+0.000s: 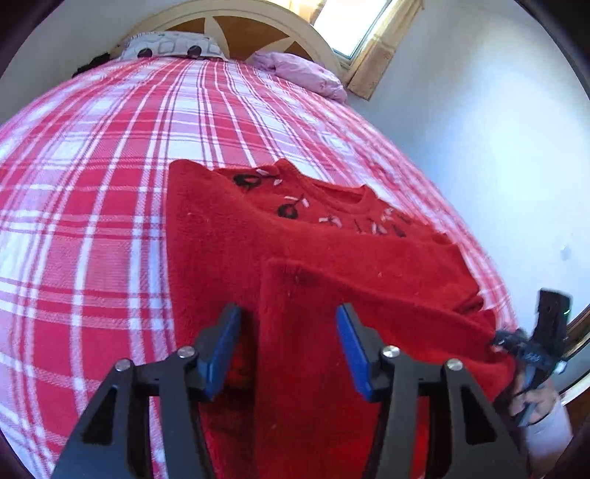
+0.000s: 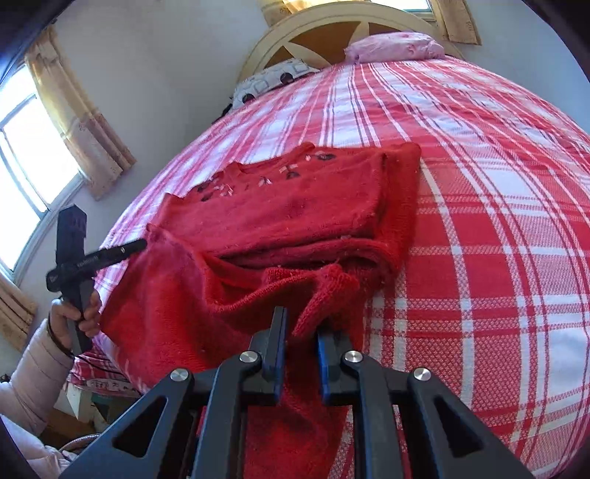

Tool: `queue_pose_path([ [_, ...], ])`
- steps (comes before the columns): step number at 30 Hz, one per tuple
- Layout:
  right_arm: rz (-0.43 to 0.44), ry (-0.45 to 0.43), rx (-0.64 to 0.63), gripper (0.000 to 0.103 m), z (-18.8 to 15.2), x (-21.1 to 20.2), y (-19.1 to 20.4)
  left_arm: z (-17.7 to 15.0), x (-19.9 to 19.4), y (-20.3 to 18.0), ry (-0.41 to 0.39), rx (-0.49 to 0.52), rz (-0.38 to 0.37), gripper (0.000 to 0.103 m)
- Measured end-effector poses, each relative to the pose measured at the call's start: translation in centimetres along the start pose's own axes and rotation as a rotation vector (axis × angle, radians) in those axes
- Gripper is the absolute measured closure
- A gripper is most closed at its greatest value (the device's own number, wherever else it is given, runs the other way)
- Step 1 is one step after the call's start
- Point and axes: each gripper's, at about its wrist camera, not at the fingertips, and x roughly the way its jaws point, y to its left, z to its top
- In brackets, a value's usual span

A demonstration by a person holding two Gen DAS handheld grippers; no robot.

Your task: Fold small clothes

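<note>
Folding a red knitted sweater (image 1: 295,235) is well under way, as we judge it: both sleeves seem turned in over the body, and its lower hem is now lifted toward the embroidered neckline. We see the sweater lying on the bed's red plaid blanket (image 1: 92,184), stretched ahead of both claws, with its near edge raised off the blanket.

Our left claw (image 1: 287,350) has its blue pads apart, with a fold of the hem hanging between them; whether the pads actually pinch the knit we cannot tell from its own camera. In the right wrist view that same claw (image 2: 142,244) meets the hem's corner with its tip, so it seems to carry the cloth.

Our right claw (image 2: 300,342) is clenched on the other hem corner, red knit bunched between its narrow-set fingers.

What remains, in our judgement, is laying the hem up over the chest and smoothing it, perhaps one more fold.

Beyond the sweater, far ahead of the claws, lie a patterned pillow (image 1: 173,46), a pink pillow (image 1: 302,72) and the arched headboard (image 1: 295,25).
</note>
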Motion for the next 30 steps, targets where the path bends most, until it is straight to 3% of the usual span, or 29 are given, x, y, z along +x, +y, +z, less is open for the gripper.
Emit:
queue_pose_path([
  [1,0.008,-0.001,0.015,0.088,-0.1,0.2,-0.3,0.0,-0.1,0.1,-0.01,-0.004,-0.012,0.062],
  [2,0.017,-0.006,0.025,0.088,-0.2,0.3,-0.4,-0.1,-0.2,0.1,-0.014,-0.002,-0.007,0.081],
  [4,0.021,-0.016,0.034,0.089,-0.3,0.2,-0.6,-0.3,-0.6,0.4,-0.019,-0.019,0.0,0.089],
  [7,0.006,-0.03,0.022,0.093,-0.3,-0.4,-0.1,-0.6,-1.9,0.5,-0.052,-0.042,-0.047,0.097],
  [14,0.003,-0.126,-0.079,0.093,1.1,-4.5,2.8,-1.4,-5.1,-2.4,-0.14,0.055,-0.039,0.097],
  [18,0.001,-0.175,-0.101,0.094,2.5,-5.9,3.7,-0.9,-5.4,-2.6,-0.157,0.056,-0.027,0.097],
  [22,-0.006,-0.211,-0.099,0.097,3.5,-6.6,3.7,-0.2,-5.6,-2.2,-0.163,0.015,-0.067,0.097],
  [25,-0.012,-0.179,-0.1,0.097,3.8,-6.2,3.5,-0.1,-5.1,-2.7,-0.13,0.06,-0.027,0.097],
  [30,0.025,-0.123,-0.039,0.097,3.1,-4.8,1.7,-1.0,-2.8,-2.5,-0.037,0.079,-0.035,0.097],
])
